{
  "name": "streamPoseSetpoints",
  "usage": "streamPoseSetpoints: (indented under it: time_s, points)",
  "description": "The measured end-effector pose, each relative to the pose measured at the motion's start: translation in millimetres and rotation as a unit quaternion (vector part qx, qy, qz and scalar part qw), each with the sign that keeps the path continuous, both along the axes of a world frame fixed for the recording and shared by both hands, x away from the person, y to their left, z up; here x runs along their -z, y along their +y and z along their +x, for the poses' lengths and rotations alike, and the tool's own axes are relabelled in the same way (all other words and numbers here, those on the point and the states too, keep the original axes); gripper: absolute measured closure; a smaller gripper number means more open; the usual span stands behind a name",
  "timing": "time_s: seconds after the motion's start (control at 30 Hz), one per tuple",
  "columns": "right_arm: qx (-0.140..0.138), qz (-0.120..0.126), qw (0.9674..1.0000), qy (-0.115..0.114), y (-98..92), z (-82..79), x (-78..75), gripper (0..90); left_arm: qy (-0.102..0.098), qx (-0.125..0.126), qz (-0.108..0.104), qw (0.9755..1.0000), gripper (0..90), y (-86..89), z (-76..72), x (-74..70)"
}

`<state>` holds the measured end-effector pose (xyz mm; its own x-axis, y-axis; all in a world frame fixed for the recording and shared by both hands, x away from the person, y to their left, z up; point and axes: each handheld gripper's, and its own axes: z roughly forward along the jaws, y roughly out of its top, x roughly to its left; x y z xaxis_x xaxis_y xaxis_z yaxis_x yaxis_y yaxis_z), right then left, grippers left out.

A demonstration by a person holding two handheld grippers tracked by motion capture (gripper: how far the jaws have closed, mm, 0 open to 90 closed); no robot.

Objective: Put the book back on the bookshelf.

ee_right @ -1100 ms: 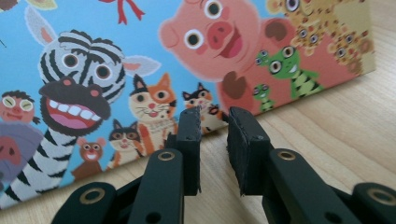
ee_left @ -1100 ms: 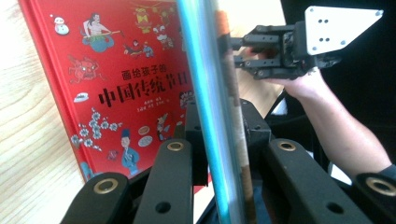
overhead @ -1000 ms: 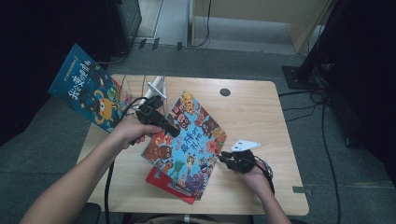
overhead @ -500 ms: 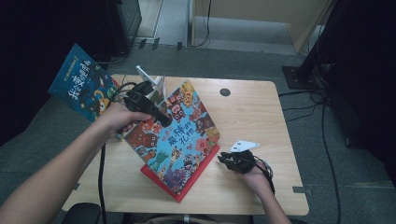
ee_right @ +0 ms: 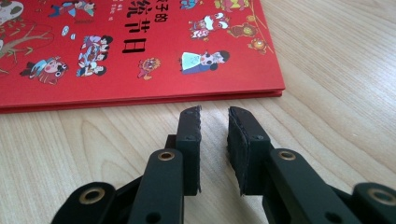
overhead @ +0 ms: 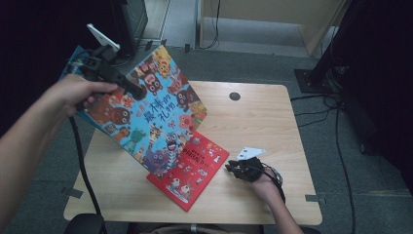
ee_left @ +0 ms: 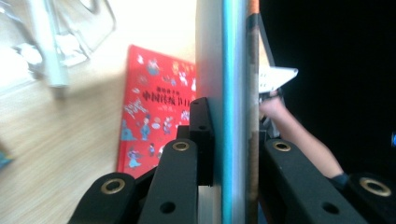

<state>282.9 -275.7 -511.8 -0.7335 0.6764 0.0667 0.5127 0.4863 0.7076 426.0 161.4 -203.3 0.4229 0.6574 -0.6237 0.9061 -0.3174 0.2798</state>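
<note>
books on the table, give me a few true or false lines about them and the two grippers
1. The left gripper is clamped on the blue picture book and holds it off the table. True.
2. The red book is held up in the air. False: it lies flat on the table.
3. The right gripper grips the red book's edge. False: its jaws stand slightly apart with nothing between them, just short of that edge.
4. The blue picture book is tilted, with its lower corner over the red book. True.
5. The right gripper rests low at the table beside the red book. True.
</note>
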Motion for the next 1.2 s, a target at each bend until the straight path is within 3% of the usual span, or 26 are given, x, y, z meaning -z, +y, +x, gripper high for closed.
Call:
streamPoseSetpoints:
  time_s: [0.23,0.37,0.53,0.77,0.9,1.03,1.2]
  points:
    - [-0.002,-0.001,1.0,0.002,0.6,0.6,0.5,74.5,-0.031,-0.047,-0.013,0.9983,81.3,42.1,-1.5,-42.1]
    - [-0.003,-0.001,1.0,0.001,0.9,0.8,0.6,74.5,-0.035,-0.068,-0.018,0.9969,81.3,61.2,-2.5,-50.0]
    - [-0.003,0.0,1.0,0.001,1.0,0.8,0.7,74.5,-0.037,-0.091,-0.009,0.9952,81.2,85.3,-1.1,-51.2]
    - [-0.003,0.0,1.0,-0.001,1.2,1.1,0.9,74.5,-0.034,-0.149,0.0,0.9882,81.3,120.8,2.5,-46.4]
    - [-0.003,0.0,1.0,-0.001,1.1,1.4,1.0,74.5,-0.033,-0.162,0.003,0.9862,81.2,140.2,2.0,-43.7]
    - [-0.002,-0.001,1.0,-0.002,1.4,1.3,1.0,74.5,-0.034,-0.191,0.006,0.981,81.2,155.9,1.4,-40.6]
    - [-0.003,-0.001,1.0,-0.003,1.5,1.6,1.2,74.5,-0.032,-0.207,0.024,0.9774,81.1,169.3,2.1,-34.5]
